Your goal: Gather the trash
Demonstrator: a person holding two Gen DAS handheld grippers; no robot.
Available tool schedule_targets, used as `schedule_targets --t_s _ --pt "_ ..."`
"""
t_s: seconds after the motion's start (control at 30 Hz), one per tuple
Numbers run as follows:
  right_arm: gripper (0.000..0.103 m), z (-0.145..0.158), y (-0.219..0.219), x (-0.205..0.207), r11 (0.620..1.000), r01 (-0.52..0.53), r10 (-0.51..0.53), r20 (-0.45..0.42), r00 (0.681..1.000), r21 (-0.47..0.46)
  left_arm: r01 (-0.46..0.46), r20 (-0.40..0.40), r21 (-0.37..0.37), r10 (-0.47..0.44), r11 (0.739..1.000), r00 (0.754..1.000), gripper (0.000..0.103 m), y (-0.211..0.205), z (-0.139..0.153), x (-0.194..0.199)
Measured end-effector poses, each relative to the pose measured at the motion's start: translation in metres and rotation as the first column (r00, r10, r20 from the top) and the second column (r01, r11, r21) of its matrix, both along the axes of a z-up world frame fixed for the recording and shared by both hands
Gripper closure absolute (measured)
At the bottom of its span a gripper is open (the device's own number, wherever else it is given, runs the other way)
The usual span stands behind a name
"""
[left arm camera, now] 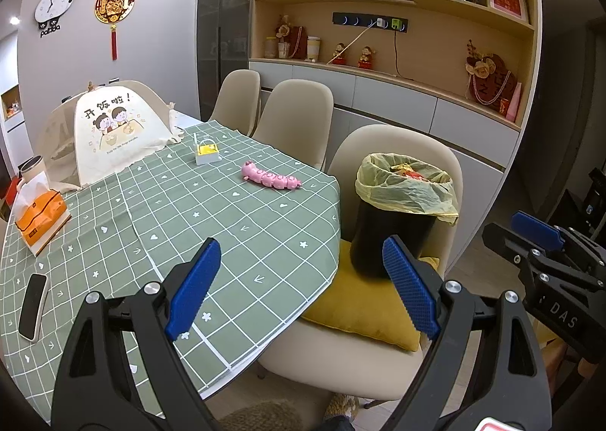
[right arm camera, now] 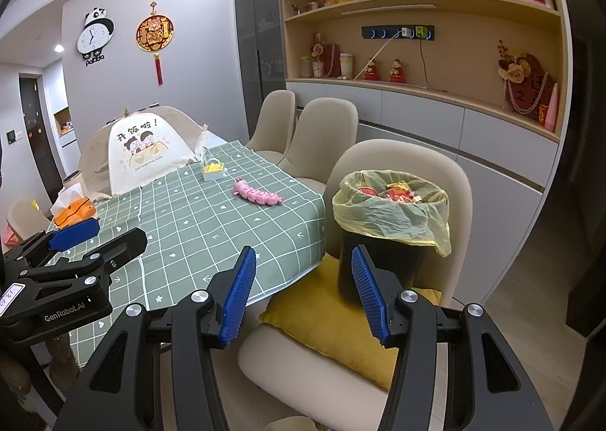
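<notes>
Both the left gripper and the right gripper are hanging wide open and empty, low in frame, while the lined trash bin is sitting right of centre on a cushioned chair, so I judge that lining up squarely before closing matters most.

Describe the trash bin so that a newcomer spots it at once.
Find the green checked table. On the nearest beige chair, a black bin stands on a yellow cushion. Its yellowish liner, holding red wrappers, is found on nothing else.
</notes>
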State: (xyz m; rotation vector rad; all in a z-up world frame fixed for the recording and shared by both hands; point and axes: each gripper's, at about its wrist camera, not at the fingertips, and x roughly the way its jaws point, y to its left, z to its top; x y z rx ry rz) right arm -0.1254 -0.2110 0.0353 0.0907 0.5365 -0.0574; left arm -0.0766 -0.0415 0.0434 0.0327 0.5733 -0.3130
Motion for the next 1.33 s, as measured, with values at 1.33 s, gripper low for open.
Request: schedule_targets --t_s 1.33 --pt "0.053 -0.031 0.043 0.084 0.993 -0.119 0.118 -0.114 0.986 -0.007 -0.311 -0.194 0.035 0.312 0.95 0.93 0.02 0.119 -0.075 0.099"
